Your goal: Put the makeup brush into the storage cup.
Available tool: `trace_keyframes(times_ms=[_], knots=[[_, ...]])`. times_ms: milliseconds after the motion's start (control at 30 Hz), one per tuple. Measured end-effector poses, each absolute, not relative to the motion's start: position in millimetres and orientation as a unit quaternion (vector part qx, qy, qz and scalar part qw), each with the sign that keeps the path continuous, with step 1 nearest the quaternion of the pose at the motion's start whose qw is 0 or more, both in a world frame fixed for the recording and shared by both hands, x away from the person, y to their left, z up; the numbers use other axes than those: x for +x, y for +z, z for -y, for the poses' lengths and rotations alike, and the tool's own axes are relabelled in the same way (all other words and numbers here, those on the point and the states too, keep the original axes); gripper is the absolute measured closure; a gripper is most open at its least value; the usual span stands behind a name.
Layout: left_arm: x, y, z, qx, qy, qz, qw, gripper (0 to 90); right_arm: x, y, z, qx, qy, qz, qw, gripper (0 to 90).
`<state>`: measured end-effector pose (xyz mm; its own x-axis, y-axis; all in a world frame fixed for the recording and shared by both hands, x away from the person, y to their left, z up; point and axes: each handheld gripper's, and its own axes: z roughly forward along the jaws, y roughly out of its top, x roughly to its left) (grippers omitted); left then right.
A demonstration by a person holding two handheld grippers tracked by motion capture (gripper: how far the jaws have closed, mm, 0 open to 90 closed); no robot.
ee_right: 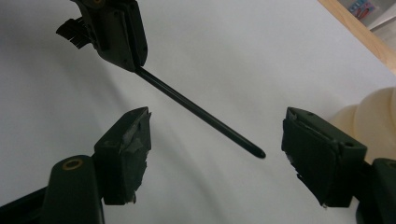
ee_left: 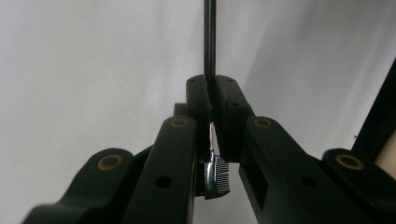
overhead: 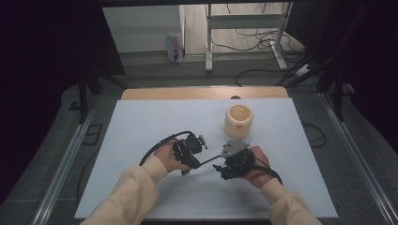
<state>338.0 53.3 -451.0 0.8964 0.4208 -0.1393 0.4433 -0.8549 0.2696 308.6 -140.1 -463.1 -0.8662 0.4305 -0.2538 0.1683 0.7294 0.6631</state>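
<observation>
No legible text, brand, number or sign in any of the three views. Small packet with pink and blue print (overhead: pixel 174 48), standing on the floor beyond the table: printing present, too small and blurred to read. Same packet at the upper edge of the right gripper view (ee_right: pixel 362 8): colours only, no letters made out. Cream round ceramic cup (overhead: pixel 239 120) on the white tabletop: one orange-red mark on its side, a shape, not lettering.
</observation>
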Motion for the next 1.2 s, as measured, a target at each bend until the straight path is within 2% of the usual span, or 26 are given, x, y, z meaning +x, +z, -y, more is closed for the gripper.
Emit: trace_keyframes(times_ms=[233, 700, 867, 900, 933, 1033, 1200], knots=[[338.4, -450.0, -51.9, 0.963, -0.042, -0.224, 0.147, 85.9, 310.2, -465.0, 129.6, 0.134, 0.302, -0.923, 0.197, 30.5], [340.4, -449.3, -52.5, 0.966, -0.054, -0.21, 0.142, 85.9, 313.5, -474.0, 117.6, 0.082, 0.268, -0.941, 0.19, 48.5], [341.0, -448.5, -51.9, 0.967, -0.062, -0.204, 0.14, 85.9, 313.3, -474.8, 113.9, 0.054, 0.26, -0.942, 0.205, 58.8], [334.7, -453.0, -47.4, 0.95, -0.069, -0.248, 0.178, 85.9, 309.0, -474.8, 113.3, 0.075, 0.249, -0.947, 0.19, 61.6], [334.1, -453.4, -46.7, 0.947, -0.07, -0.254, 0.182, 85.9, 315.1, -474.9, 112.2, 0.031, 0.257, -0.942, 0.214, 64.4], [340.1, -449.2, -49.0, 0.962, -0.078, -0.211, 0.152, 85.8, 312.9, -475.8, 110.7, 0.018, 0.249, -0.944, 0.218, 69.9], [342.5, -447.7, -49.8, 0.961, -0.073, -0.213, 0.162, 85.5, 303.6, -481.5, 108.3, -0.011, 0.217, -0.95, 0.225, 79.4]])
